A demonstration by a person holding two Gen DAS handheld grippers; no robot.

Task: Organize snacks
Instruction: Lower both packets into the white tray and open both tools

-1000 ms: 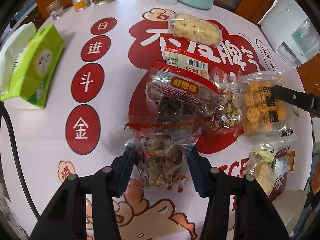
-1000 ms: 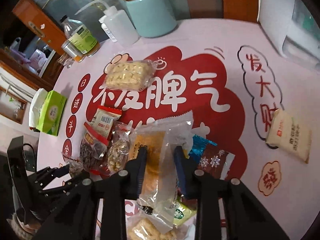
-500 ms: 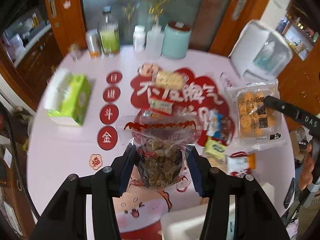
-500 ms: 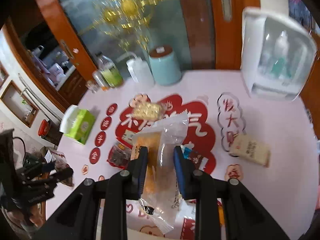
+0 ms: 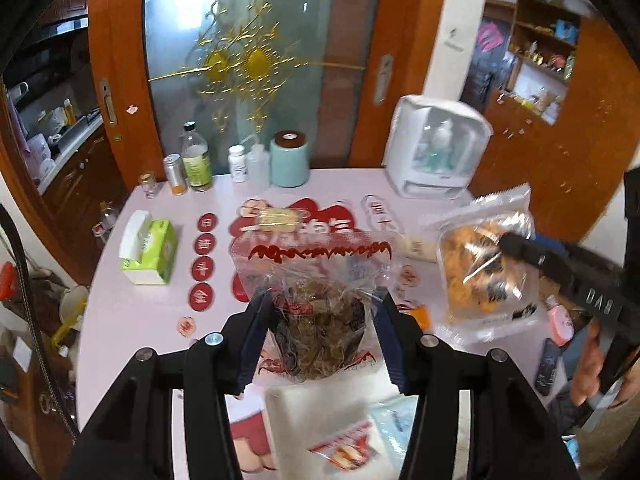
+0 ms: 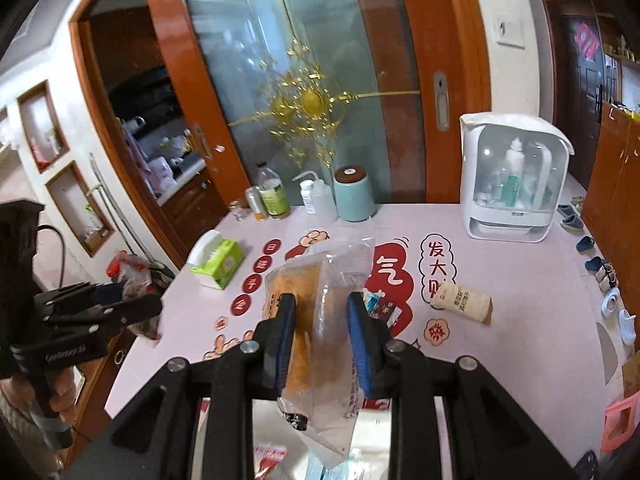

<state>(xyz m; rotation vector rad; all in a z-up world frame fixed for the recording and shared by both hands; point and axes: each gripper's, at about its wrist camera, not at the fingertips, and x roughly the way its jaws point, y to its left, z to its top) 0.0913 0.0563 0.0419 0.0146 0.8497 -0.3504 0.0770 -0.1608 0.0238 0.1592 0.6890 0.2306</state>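
Note:
My left gripper (image 5: 322,300) is shut on a clear bag of dark brown snack with a red printed edge (image 5: 320,312), held high above the table. My right gripper (image 6: 322,304) is shut on a clear bag of orange biscuits (image 6: 312,320), also lifted; that bag shows in the left wrist view (image 5: 486,272) at the right. Below both grippers a white box (image 5: 320,412) holds a red-and-white snack packet (image 5: 344,448). A yellow cracker pack (image 5: 278,218) and a beige packet (image 6: 462,302) lie on the pink table (image 6: 532,320).
A green tissue pack (image 5: 150,248) lies at the table's left. Bottles, a can and a teal canister (image 5: 289,158) stand along the far edge. A white cabinet with bottles (image 6: 514,184) stands at the far right. Small dark and blue packets (image 6: 382,306) lie mid-table.
Both grippers have risen far above the table and drawn back toward its near edge, each still holding its bag. The white box has come into view below them.

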